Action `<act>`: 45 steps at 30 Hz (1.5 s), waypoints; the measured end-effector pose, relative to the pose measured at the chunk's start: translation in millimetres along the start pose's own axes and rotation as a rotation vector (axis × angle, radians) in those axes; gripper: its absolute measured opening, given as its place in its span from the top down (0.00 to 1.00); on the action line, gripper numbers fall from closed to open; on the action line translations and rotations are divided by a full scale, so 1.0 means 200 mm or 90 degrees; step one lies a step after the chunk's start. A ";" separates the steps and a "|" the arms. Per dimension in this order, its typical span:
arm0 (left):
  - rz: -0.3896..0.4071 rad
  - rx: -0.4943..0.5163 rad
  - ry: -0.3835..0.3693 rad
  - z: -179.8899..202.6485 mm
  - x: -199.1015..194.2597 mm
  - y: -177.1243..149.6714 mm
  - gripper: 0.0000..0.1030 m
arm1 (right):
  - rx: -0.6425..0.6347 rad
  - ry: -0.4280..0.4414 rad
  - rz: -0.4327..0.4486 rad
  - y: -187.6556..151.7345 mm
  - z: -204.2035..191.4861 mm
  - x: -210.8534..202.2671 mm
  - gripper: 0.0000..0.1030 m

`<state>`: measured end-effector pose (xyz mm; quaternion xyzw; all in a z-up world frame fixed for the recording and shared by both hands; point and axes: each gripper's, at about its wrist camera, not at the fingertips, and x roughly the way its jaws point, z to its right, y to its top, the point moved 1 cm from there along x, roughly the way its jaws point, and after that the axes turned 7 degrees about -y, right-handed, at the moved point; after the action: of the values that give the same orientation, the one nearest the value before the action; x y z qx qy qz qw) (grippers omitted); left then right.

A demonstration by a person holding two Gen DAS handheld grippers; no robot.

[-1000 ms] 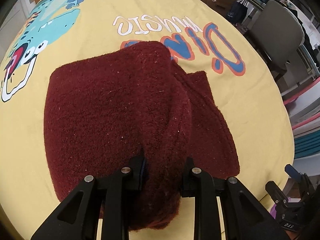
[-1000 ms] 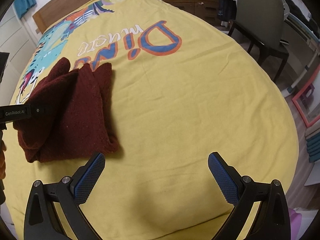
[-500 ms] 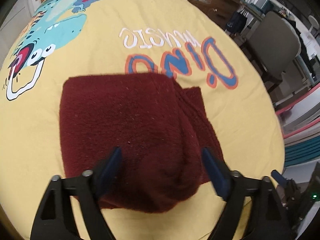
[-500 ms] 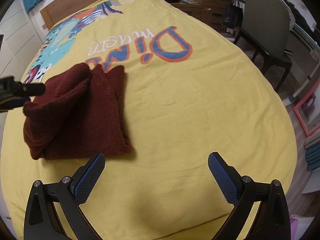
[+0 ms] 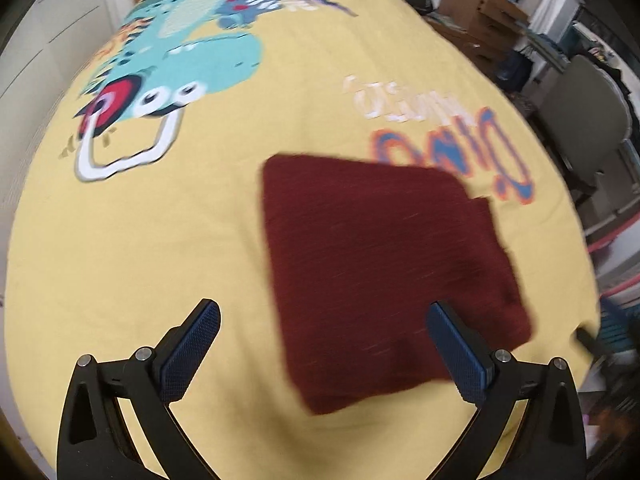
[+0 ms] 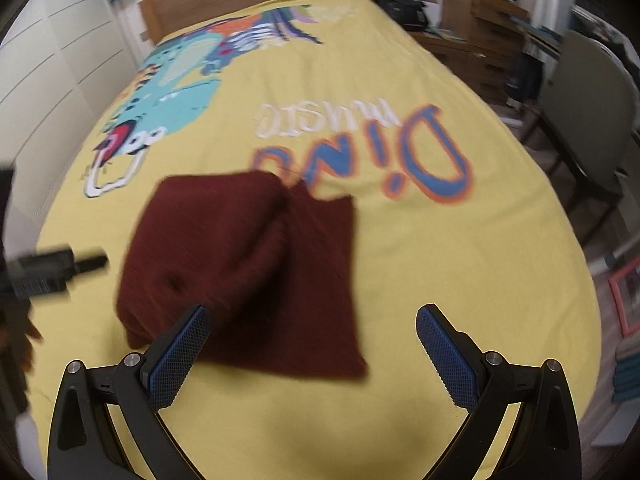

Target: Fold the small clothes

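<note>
Now, left wrist view: the left gripper (image 5: 320,344) has let go of the maroon knit garment (image 5: 384,272); its jaws stand wide apart, empty, pulled back from the cloth.
Garment: lies folded into a rough square on the yellow bedspread (image 5: 140,240), just below the "Dino" lettering (image 5: 452,148).
Right wrist view: the right gripper (image 6: 312,344), jaws apart and empty, has come nearer the garment (image 6: 248,264); the left gripper (image 6: 52,268) is off to its side.
Meaning: this fold looks finished; a ridge remains, perhaps needing flattening.
</note>
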<state>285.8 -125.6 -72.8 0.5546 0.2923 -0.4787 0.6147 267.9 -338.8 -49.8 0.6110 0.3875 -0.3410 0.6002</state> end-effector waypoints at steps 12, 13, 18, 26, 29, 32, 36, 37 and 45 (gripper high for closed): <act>0.006 -0.055 -0.016 -0.26 0.02 -0.29 0.01 | -0.006 0.089 -0.170 0.23 -0.29 0.45 0.31; 0.003 -0.055 -0.020 -0.27 0.03 -0.31 0.01 | -0.004 0.091 -0.179 0.22 -0.30 0.48 0.31; -0.005 -0.041 -0.022 -0.27 0.05 -0.35 0.01 | -0.010 0.062 -0.224 0.13 -0.30 0.59 0.35; -0.022 -0.040 -0.027 -0.28 0.10 -0.37 0.01 | -0.049 0.058 -0.217 0.05 -0.24 0.57 0.84; -0.024 -0.035 -0.029 -0.28 0.10 -0.35 0.01 | -0.059 0.043 -0.181 0.05 -0.18 0.49 0.86; -0.020 -0.031 -0.028 -0.27 0.09 -0.32 0.01 | -0.059 0.019 -0.144 0.06 -0.08 0.40 0.87; -0.014 -0.023 -0.026 -0.24 0.07 -0.28 0.01 | -0.055 -0.018 -0.117 0.06 0.07 0.32 0.87; -0.013 -0.020 -0.027 -0.23 0.07 -0.27 0.01 | -0.051 -0.028 -0.114 0.05 0.11 0.30 0.87; -0.028 -0.002 -0.045 -0.13 0.12 -0.26 0.01 | -0.007 -0.014 -0.168 -0.12 0.25 0.48 0.83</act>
<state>250.9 -102.1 -120.5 0.5296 0.2829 -0.5109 0.6152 295.0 -383.6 -148.3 0.5479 0.4596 -0.4217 0.5575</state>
